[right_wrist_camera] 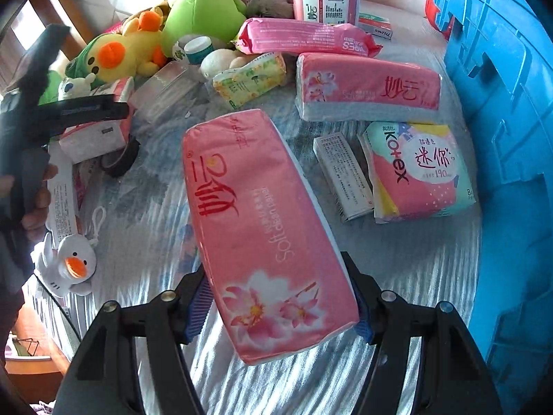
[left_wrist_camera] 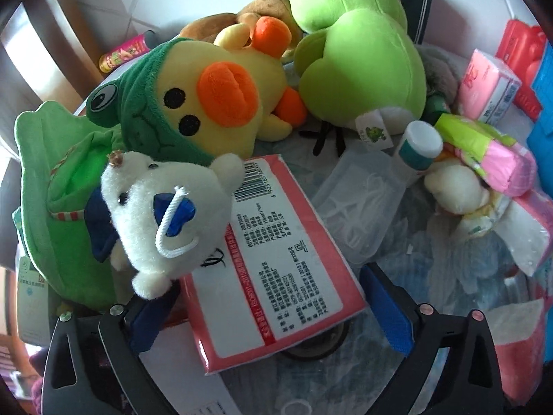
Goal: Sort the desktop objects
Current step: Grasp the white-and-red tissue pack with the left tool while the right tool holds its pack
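Note:
My right gripper point(right_wrist_camera: 280, 306) is shut on a long pink tissue pack point(right_wrist_camera: 262, 228) and holds it above the table. My left gripper point(left_wrist_camera: 269, 307) is open around a pink-edged tissue pack point(left_wrist_camera: 273, 252) lying label up; a small white bear plush point(left_wrist_camera: 166, 211) rests on that pack's left side. In the right wrist view the left gripper point(right_wrist_camera: 83, 110) shows at the far left over the same pack point(right_wrist_camera: 93, 138). A yellow duck plush point(left_wrist_camera: 207, 97) and a green frog plush point(left_wrist_camera: 359, 52) lie behind.
A blue crate point(right_wrist_camera: 501, 103) stands at the right. More pink tissue packs point(right_wrist_camera: 366, 86), a Kotex pack point(right_wrist_camera: 418, 169), a white box point(right_wrist_camera: 342, 173), a clear plastic box point(left_wrist_camera: 359, 200), a white bottle point(left_wrist_camera: 420, 145) and a small white duck plush point(right_wrist_camera: 69, 263) lie around.

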`<state>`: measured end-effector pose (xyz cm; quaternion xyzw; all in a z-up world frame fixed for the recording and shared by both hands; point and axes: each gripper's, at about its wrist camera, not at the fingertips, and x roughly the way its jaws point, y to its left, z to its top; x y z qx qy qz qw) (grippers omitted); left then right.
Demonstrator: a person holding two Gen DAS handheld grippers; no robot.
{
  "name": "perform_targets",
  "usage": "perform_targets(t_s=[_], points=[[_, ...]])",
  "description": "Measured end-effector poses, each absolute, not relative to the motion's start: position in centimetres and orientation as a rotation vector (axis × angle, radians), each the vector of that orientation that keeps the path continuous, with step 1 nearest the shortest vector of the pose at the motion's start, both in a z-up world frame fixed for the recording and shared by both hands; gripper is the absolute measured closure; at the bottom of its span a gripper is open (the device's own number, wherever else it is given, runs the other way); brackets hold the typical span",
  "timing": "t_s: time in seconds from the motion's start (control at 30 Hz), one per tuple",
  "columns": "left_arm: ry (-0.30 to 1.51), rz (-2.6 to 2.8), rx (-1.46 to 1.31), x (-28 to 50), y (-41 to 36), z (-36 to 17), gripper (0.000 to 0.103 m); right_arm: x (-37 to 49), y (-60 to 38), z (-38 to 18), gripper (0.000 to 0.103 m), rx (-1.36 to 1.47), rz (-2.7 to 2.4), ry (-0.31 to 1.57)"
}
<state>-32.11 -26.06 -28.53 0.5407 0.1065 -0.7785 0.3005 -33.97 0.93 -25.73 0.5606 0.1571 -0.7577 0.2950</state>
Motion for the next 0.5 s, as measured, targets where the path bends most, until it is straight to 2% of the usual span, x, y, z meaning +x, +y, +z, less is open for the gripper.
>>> perform_targets(t_s=[0.23,0.37,0.5], points=[[0.293,-2.165,1.389,-29.4,-25.8,-27.5,0.014,-34.0,1.1,-25.7,0.037,1.504,-2.005,0.423],[0.213,-2.238,1.390,-28.0,-24.4,-26.4,0.017,-34.2,0.9,-26.0,0.038,1.476,-2.027,0.454],[0.146,-2.322,1.375,-26.3,-22.6,-24.9,0.017,-33.6,0.8,-25.8,0.044,1.434,-2.078,0.428]])
